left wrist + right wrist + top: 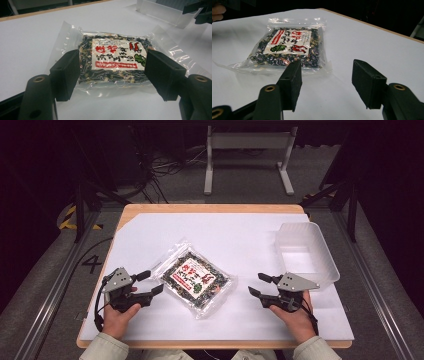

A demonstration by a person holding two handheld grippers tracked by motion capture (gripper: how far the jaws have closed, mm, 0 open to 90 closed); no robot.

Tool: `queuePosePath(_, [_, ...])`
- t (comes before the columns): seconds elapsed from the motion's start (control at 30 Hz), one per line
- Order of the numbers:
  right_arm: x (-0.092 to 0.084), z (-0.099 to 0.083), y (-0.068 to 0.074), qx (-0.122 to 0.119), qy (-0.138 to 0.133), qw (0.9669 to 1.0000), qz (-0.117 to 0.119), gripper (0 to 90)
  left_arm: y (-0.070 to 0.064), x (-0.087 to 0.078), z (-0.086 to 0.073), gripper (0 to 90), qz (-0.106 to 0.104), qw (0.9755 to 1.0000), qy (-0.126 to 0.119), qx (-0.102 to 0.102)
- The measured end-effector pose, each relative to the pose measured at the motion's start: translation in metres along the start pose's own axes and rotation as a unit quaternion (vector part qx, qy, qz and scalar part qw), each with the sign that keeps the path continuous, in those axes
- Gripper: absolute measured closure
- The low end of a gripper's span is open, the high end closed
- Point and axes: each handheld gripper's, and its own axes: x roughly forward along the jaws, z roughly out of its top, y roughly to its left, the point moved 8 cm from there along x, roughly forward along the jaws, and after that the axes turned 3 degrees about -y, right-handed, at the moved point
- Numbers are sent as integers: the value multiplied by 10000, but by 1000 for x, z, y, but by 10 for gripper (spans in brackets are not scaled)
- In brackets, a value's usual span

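**Inspector:** Table [150,212] status, from its left edge across?

**Assistant:** Left gripper [150,282] sits near the front left corner, held in the person's left hand [119,317]. Its jaws stand apart and grip nothing. In the left gripper view the two black pads frame the packet [113,61] without touching it; the packet lies flat just ahead of them.

**Inspector:** Packet location?

**Assistant:** Clear plastic packet [196,279] of dark dried flakes, white and red label facing up. It rests on the white sheet [235,232] at the middle of the table, nearer the front edge, turned at an angle to that edge. It lies between the two grippers, closer to the left one.

**Inspector:** Right side?

**Assistant:** Right gripper [260,285] is near the front right corner, in the right hand [297,320], pointing toward the packet. Jaws are spread wide and hold nothing; in the right gripper view the packet [288,47] lies beyond the pads, apart from them. Translucent container [306,252] stands by the right edge, behind that gripper.
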Motion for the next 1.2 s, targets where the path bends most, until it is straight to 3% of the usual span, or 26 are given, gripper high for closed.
queuePosePath(0.2, [0, 1, -2, 5, -18, 10000, -20, 388, 9, 0, 14, 290, 56, 9999, -142, -68])
queuePosePath(0.3, [0, 0, -2, 7, 6, 10000, -20, 385, 15, 2, 16, 282, 75, 9999, -97, -76])
queuePosePath(0.6, [2, 0, 0, -19, 13, 10000, 44, 386, 33, 11, 25, 229, 166, 9985, -101, -518])
queuePosePath(0.77, [4, -2, 0, -61, 94, 9999, 46, 380, 42, 12, 35, 216, 347, 9983, -166, -448])
queuePosePath(0.83, [5, -2, 0, -60, 93, 9999, 48, 379, 46, 13, 35, 203, 414, 9981, -58, -446])
queuePosePath(0.87, [5, -2, 0, -56, 93, 9999, 63, 378, 49, 14, 34, 197, 492, 9979, 18, -431])
queuePosePath(0.93, [6, -2, 2, -8, 78, 9998, 158, 371, 58, 16, 31, 193, 869, 9955, 152, -340])
queuePosePath(0.97, [6, -3, 2, -12, 67, 9998, 179, 371, 61, 16, 31, 193, 915, 9951, 167, -329])
queuePosePath(1.07, [6, -4, 3, -46, 95, 9998, 177, 372, 70, 17, 29, 186, 984, 9942, 149, -400])
queuePosePath(1.2, [7, -5, 3, -53, 131, 9998, 161, 373, 75, 23, 25, 170, 905, 9944, 231, -487])
